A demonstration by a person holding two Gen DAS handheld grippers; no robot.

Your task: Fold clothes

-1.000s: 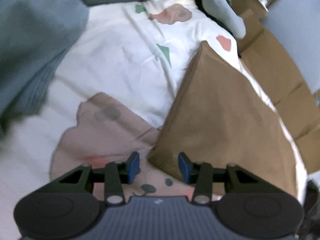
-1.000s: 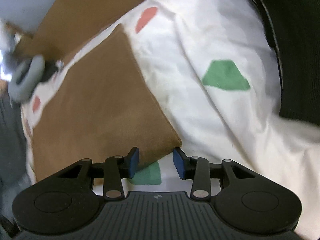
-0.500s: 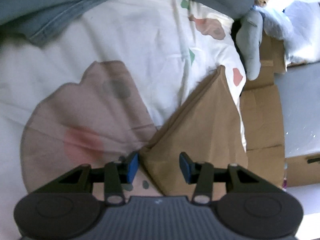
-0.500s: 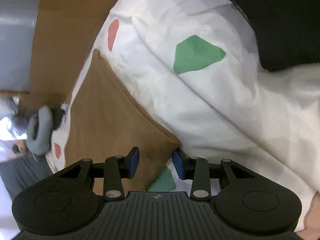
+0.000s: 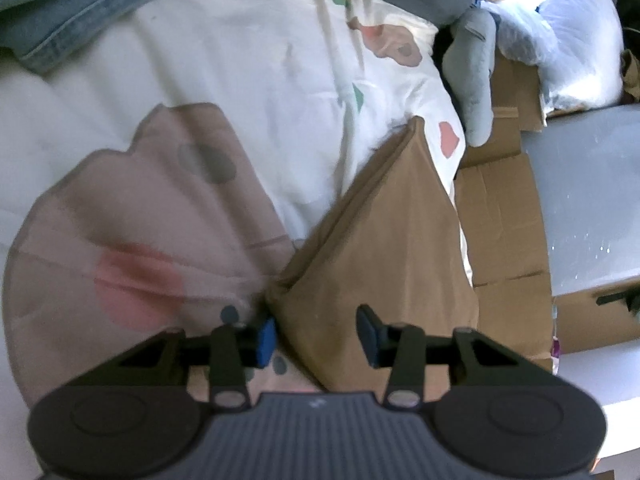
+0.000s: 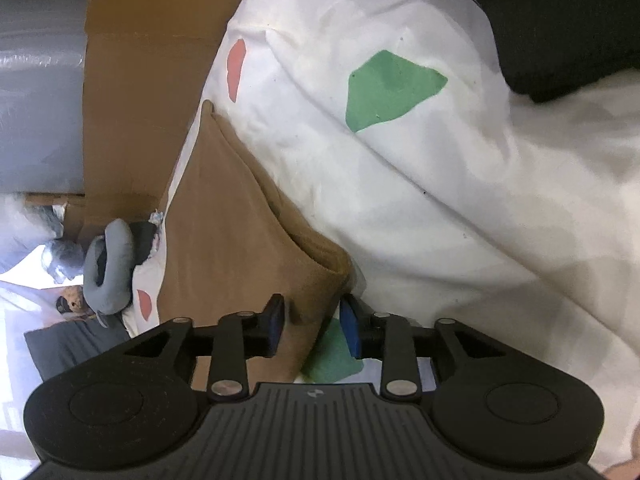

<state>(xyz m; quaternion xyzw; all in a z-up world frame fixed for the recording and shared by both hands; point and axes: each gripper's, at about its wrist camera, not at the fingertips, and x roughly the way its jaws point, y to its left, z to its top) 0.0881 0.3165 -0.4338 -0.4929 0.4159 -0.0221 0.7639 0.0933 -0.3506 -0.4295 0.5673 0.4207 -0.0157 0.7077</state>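
Left gripper [image 5: 316, 336]: jaws wide apart, straddling the near corner of the brown garment [image 5: 384, 248]. No pad contact visible, nothing held.

Right gripper [image 6: 311, 326]: jaws part open, narrower gap, set either side of the other near corner of the same garment [image 6: 236, 232]. That corner shows stacked layers and a rolled lip; the blue pads sit just beside the cloth, and I can't confirm a pinch.

The garment lies flat on the white bedsheet [image 5: 240, 80] near its right edge, already in layers and tapering to a far point just beside a red print patch. Cardboard [image 5: 504, 216] sits right of the bed.

Judgement: both grippers are lined up for a two-corner grab, so another fold looks likely. The same pose also fits letting go after laying a fold down; I can't tell which.

If it is a grab:
- Take all layers at each corner. On the right side the rolled lip could slip out.
- Keep the sheet out of the pinch; it is soft and wrinkled right under the corners.
- Close both sides evenly and lift level, so the far point stays aligned.

Far side: denim [image 5: 80, 12] at far left and a grey sock [image 5: 474, 76] hanging at the far right edge, both well clear.
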